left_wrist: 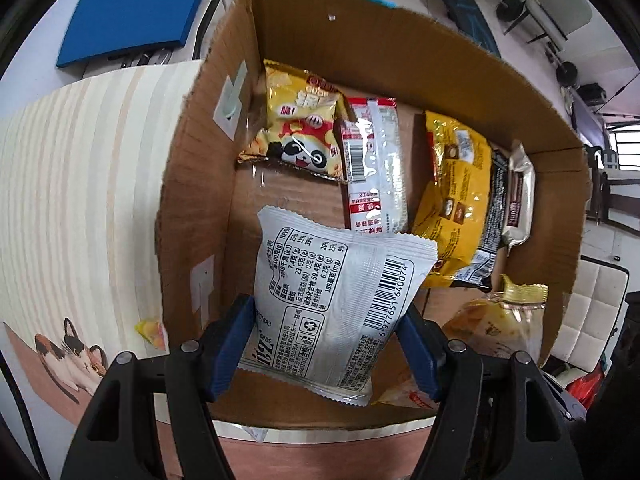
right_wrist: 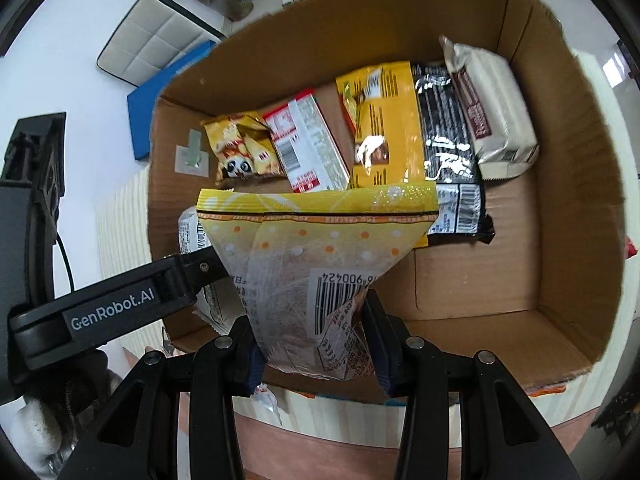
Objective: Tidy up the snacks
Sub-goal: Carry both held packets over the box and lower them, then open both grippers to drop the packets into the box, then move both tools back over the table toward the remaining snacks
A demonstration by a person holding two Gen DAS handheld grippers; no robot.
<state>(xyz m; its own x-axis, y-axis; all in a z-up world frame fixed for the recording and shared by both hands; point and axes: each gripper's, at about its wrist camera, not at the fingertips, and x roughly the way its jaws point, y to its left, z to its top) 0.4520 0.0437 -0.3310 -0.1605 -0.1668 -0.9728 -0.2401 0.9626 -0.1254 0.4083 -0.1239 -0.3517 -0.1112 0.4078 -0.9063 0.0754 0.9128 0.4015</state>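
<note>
White snack packet [left_wrist: 332, 304] sits pinched in my left gripper [left_wrist: 326, 344], held over the near end of the cardboard box [left_wrist: 360, 36]. My right gripper [right_wrist: 314, 344] is clamped on a yellow-topped packet [right_wrist: 316, 240], also above the box. Both feel light, soft, crinkly; film is slick, so grip across the body. Contents probably crush easily. Box back row: panda chips bag [left_wrist: 304, 128], red-white packet [left_wrist: 374, 168], yellow pouch [left_wrist: 456, 196], black wrapper [right_wrist: 450, 152], beige bar [right_wrist: 496, 112].
</note>
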